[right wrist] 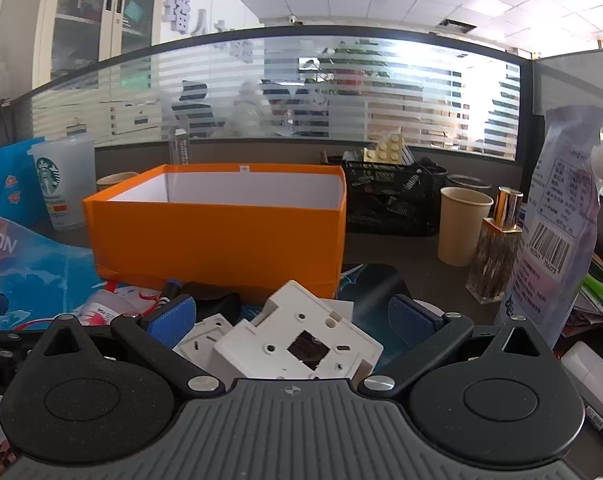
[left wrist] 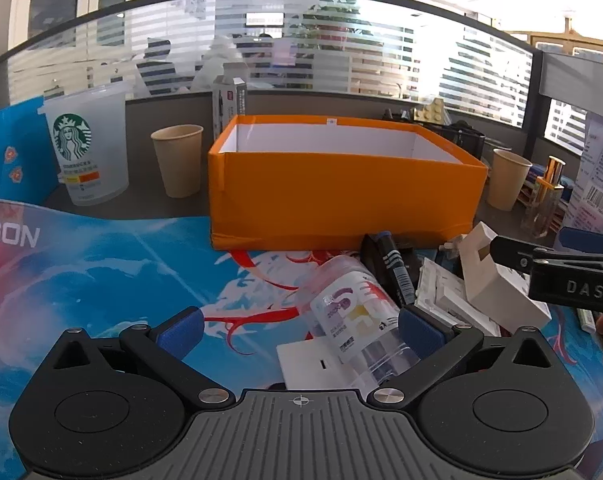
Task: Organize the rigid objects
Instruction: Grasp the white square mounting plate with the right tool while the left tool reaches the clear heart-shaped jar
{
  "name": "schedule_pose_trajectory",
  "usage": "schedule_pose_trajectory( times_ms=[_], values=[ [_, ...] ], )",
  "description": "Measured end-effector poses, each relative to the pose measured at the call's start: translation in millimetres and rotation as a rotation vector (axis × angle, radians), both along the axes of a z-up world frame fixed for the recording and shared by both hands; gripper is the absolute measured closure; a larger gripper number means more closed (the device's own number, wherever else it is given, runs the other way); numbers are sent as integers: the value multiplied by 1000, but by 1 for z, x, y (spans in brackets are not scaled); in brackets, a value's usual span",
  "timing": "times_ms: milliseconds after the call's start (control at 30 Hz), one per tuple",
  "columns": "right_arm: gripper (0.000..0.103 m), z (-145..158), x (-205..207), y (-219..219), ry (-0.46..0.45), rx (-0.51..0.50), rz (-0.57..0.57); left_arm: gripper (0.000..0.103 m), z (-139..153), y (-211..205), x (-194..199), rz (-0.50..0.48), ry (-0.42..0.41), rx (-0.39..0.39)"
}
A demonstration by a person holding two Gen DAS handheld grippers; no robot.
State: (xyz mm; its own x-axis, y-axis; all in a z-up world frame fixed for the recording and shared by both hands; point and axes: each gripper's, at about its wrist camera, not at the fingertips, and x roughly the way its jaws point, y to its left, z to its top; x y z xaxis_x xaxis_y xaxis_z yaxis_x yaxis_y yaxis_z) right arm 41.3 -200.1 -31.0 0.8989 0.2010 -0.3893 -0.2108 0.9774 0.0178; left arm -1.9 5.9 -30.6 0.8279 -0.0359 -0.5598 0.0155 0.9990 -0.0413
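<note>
Nearest in the left wrist view, the left gripper (left wrist: pixel 299 330) hangs low over the printed blue mat (left wrist: pixel 101 272) with its blue-padded fingers spread wide. A clear plastic bottle (left wrist: pixel 351 312) with a white label lies on its side between them, close to the right pad, on a white card (left wrist: pixel 307 362). The right gripper (right wrist: pixel 291 318) is also spread wide — a white wall-socket plate (right wrist: pixel 301 340) sits tilted between its fingers, resting on other white socket parts (right wrist: pixel 205 334); contact with the pads cannot be told. Just beyond the pile stands the orange box (left wrist: pixel 341 184), open-topped, white inside. Farther back stand two paper cups (left wrist: pixel 177 164) and a Starbucks cup (left wrist: pixel 87 144) — then a frosted glass partition (left wrist: pixel 301 52).
</note>
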Motion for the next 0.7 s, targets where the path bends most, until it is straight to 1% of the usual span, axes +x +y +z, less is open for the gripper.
schedule_pose_trajectory(
  times_ms=[100, 333, 700],
  values=[
    [0, -1, 8, -2, 19, -1, -21, 0, 0, -2, 2, -7, -1, 2],
    [0, -7, 8, -5, 41, 16, -30, 0, 0, -3, -2, -13, -11, -4],
    [0, -10, 3, -8, 38, 28, -27, 0, -1, -9, -11, -74, -58, 7]
  ],
)
